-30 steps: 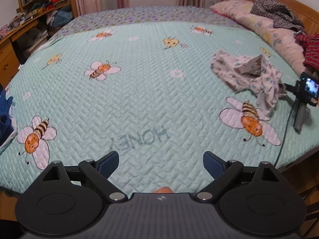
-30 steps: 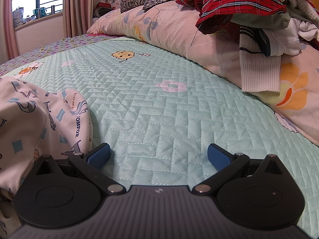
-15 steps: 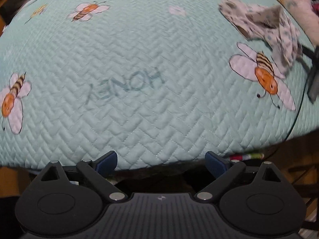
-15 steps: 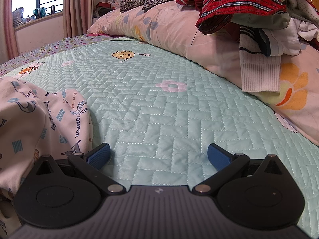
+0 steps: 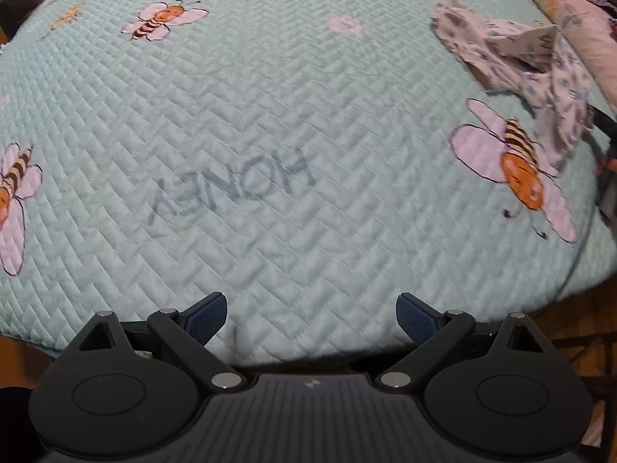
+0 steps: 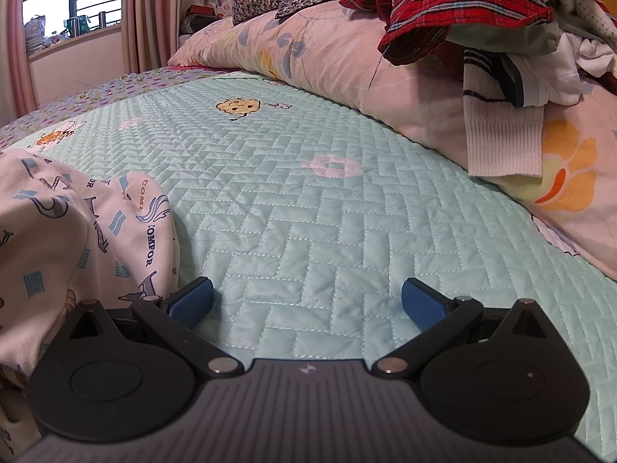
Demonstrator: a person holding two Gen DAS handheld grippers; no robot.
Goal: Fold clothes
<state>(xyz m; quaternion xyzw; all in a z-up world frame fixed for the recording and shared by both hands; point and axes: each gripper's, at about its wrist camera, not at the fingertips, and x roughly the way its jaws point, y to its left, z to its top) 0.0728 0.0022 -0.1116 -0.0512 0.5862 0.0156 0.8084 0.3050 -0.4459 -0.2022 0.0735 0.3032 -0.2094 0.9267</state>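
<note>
We hold both grippers wide open and empty: the left gripper (image 5: pixel 311 318) above the quilt (image 5: pixel 270 115), the right gripper (image 6: pixel 307 305) just beside the crumpled garment (image 6: pixel 77 223).

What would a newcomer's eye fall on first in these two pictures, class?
The pale green quilted bedspread fills both views, with orange cartoon bees and the word HONEY stitched at its middle. A crumpled white printed garment lies near its right edge, beside the open right gripper. Behind, a heap of clothes topped by red plaid cloth rests on the pink floral pillow.
</note>
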